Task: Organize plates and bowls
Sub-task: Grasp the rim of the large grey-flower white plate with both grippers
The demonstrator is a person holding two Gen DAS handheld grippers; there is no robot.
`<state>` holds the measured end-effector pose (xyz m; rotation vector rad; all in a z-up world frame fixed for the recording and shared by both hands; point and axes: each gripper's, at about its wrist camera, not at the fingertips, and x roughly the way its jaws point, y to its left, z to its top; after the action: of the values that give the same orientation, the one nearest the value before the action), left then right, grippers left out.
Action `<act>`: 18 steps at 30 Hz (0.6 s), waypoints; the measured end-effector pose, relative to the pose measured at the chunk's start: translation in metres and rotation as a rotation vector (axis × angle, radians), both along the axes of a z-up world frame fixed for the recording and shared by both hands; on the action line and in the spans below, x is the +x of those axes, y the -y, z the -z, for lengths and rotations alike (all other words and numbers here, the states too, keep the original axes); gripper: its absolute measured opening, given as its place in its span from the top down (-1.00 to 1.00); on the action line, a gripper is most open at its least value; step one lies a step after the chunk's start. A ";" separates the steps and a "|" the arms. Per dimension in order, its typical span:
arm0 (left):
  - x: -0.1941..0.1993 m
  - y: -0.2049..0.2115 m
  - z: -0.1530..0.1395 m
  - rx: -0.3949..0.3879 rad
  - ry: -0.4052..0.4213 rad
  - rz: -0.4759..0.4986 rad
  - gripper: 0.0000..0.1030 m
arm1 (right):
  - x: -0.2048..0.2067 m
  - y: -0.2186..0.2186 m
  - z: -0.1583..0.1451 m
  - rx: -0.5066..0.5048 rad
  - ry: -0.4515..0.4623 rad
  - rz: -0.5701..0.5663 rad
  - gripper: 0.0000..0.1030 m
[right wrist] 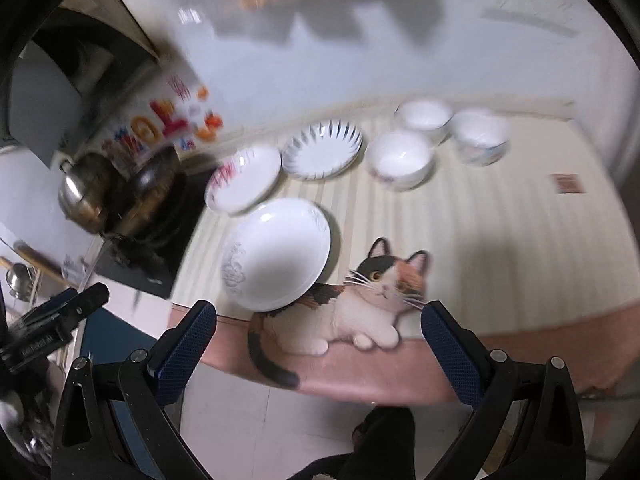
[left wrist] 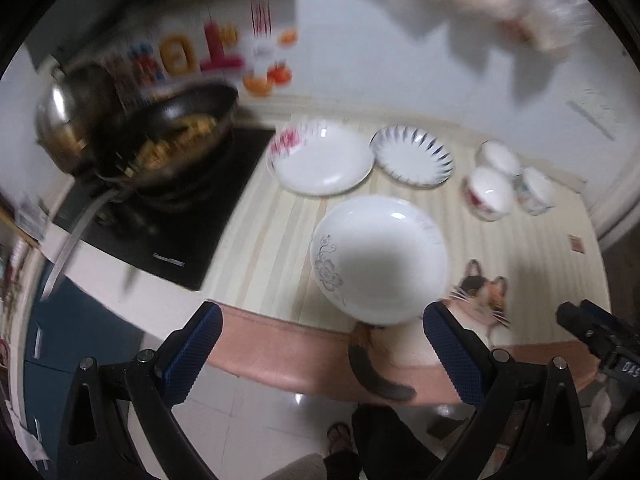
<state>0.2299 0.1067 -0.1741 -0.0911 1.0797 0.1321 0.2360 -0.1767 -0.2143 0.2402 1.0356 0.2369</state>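
Striped cloth with a cat picture covers the table. Three plates lie flat, face up, on the left by the stove. They are round, so no long side. Three bowls sit upright near the wall. The left claw and right claw are both wide open and hold nothing. I think the near plate could slip off the edge if a claw bumps it, and plates are slick, so a weak pinch may drop one.

White wall w/ blurry sticker, maybe lettering; tiled floor; blue cabinet at left.
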 end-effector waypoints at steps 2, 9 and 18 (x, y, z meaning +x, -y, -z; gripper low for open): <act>0.032 -0.008 0.032 -0.018 -0.055 0.009 -1.00 | 0.042 -0.008 0.038 0.002 -0.049 -0.038 -1.00; 0.111 -0.014 0.125 -0.023 -0.222 0.091 -0.98 | 0.156 -0.033 0.138 0.047 -0.183 -0.112 -0.95; 0.155 -0.033 0.187 -0.143 -0.362 0.075 -0.84 | 0.217 -0.060 0.203 0.077 -0.318 -0.168 -0.51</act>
<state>0.3845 0.1395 -0.3610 -0.1596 1.4516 0.0020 0.4531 -0.1171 -0.4171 0.2660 1.3654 0.3995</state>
